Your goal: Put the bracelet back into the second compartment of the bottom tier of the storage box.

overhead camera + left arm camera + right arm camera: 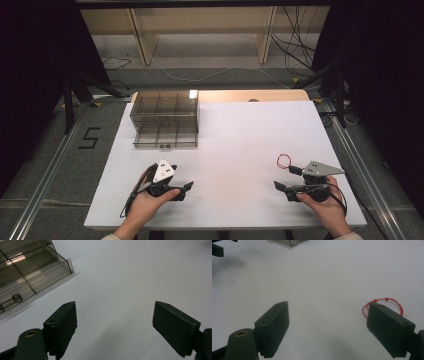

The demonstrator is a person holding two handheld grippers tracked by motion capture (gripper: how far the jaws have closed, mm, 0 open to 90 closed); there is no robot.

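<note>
The right gripper (pixel 327 325) hangs low over the white surface (pixel 235 145) with its jaws spread as wide as they go and nothing between them, ready for a pick-up. Just beside its right jaw, in the right gripper view, lies a thin red cord loop with small beads (pixel 384 301); it sits flat on the surface, apart from the pads, and seems the likely target. The left gripper (pixel 113 327) is likewise wide open and empty, angled toward the smoke-tinted clear plastic organiser box with divided compartments (pixel 165 119) at the far left. That box stands well apart from the loop, probably as its destination.
</note>
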